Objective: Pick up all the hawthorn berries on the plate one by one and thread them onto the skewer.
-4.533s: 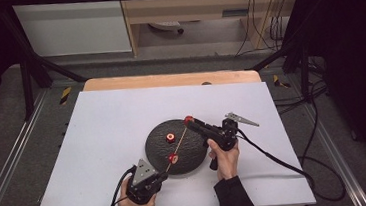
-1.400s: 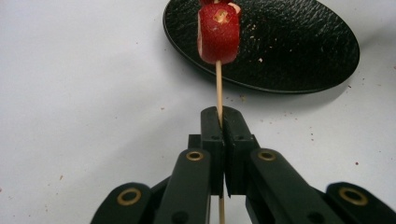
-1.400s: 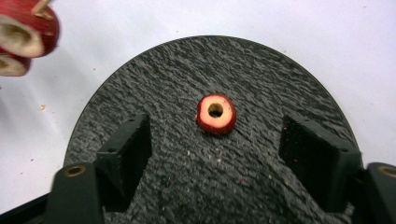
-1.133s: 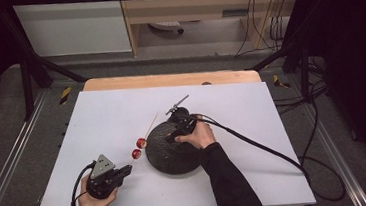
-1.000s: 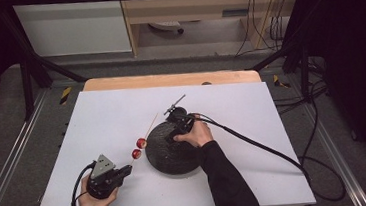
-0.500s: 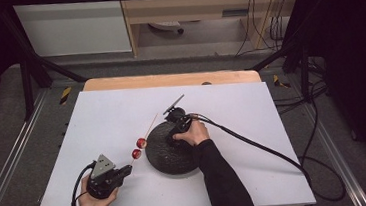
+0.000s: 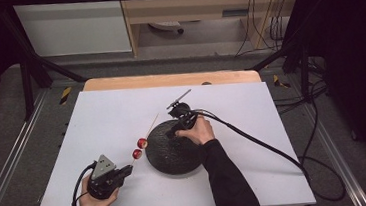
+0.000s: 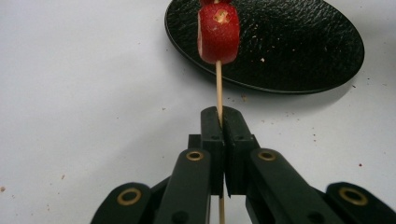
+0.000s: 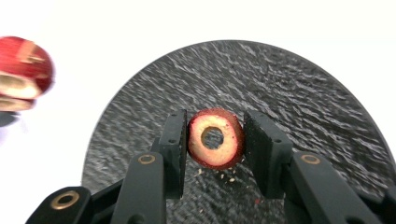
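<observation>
The cored apple slice [image 9: 215,144] stands on edge over the black plate [image 9: 299,84], the right gripper [image 9: 215,140] having just narrowed onto it for threading, while beside the plate the left gripper [image 8: 219,140] pinches the skewer [image 8: 218,86] bearing 2 slices [image 7: 139,148].

Bright overhead light on white table [image 7: 257,176]; dark surroundings; right gripper view motion-blurred.
</observation>
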`<state>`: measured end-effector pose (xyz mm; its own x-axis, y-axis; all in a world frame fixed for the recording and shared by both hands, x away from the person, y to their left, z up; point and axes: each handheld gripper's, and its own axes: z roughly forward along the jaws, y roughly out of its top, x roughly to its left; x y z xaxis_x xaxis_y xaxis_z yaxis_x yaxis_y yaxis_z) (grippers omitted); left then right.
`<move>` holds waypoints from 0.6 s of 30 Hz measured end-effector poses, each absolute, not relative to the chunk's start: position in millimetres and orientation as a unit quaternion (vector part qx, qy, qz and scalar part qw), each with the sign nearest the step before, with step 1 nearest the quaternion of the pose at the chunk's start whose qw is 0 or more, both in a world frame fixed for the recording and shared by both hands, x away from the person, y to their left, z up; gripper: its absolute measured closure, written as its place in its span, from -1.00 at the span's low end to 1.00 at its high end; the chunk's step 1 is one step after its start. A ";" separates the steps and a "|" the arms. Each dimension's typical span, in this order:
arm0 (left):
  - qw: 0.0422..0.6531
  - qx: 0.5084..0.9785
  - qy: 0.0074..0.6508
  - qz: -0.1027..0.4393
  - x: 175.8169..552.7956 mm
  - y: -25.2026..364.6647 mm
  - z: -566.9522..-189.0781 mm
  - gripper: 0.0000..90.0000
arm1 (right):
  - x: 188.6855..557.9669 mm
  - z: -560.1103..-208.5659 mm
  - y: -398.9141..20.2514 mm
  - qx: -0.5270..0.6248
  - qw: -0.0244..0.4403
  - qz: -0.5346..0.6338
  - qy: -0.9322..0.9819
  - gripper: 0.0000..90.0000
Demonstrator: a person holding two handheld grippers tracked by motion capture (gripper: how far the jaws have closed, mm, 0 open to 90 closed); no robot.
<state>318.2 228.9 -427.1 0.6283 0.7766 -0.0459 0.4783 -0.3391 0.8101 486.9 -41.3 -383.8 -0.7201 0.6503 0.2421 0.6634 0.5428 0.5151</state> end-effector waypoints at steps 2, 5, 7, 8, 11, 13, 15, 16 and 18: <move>0.423 0.797 0.392 0.178 317.6 228.2 -426.8 0.96 | 483.1 -378.9 -45.8 -0.375 0.013 -0.309 -0.874 0.37; 0.423 0.798 0.390 0.178 316.9 227.3 -426.3 0.96 | 477.1 -374.2 -53.8 -0.381 0.016 -0.327 -0.865 0.37; 0.423 0.799 0.388 0.178 316.6 226.3 -426.2 0.96 | 473.6 -372.0 -59.9 -0.385 0.017 -0.339 -0.858 0.37; 0.422 0.799 0.388 0.179 316.3 225.7 -426.2 0.96 | 471.9 -371.1 -63.0 -0.387 0.015 -0.346 -0.854 0.37; 0.423 0.800 0.386 0.179 315.8 224.1 -425.9 0.96 | 467.5 -369.6 -73.9 -0.392 0.019 -0.368 -0.843 0.37; 0.422 0.801 0.385 0.178 315.6 222.7 -425.9 0.96 | 464.0 -369.5 -80.2 -0.394 0.020 -0.380 -0.836 0.37; 0.422 0.802 0.384 0.177 315.3 221.0 -426.3 0.96 | 460.5 -369.9 -85.8 -0.396 0.018 -0.393 -0.830 0.37; 0.421 0.803 0.382 0.177 315.0 220.0 -426.4 0.96 | 458.9 -370.4 -88.4 -0.397 0.018 -0.399 -0.826 0.37; 0.422 0.804 0.381 0.176 314.4 218.2 -426.3 0.96 | 454.9 -371.6 -92.8 -0.398 0.017 -0.416 -0.817 0.37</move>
<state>314.4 218.2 -426.3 0.6472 0.7613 -0.0380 0.4636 -0.3536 0.8124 454.9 -92.8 -371.6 -0.6827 0.6368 0.3584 0.6644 0.3366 0.6673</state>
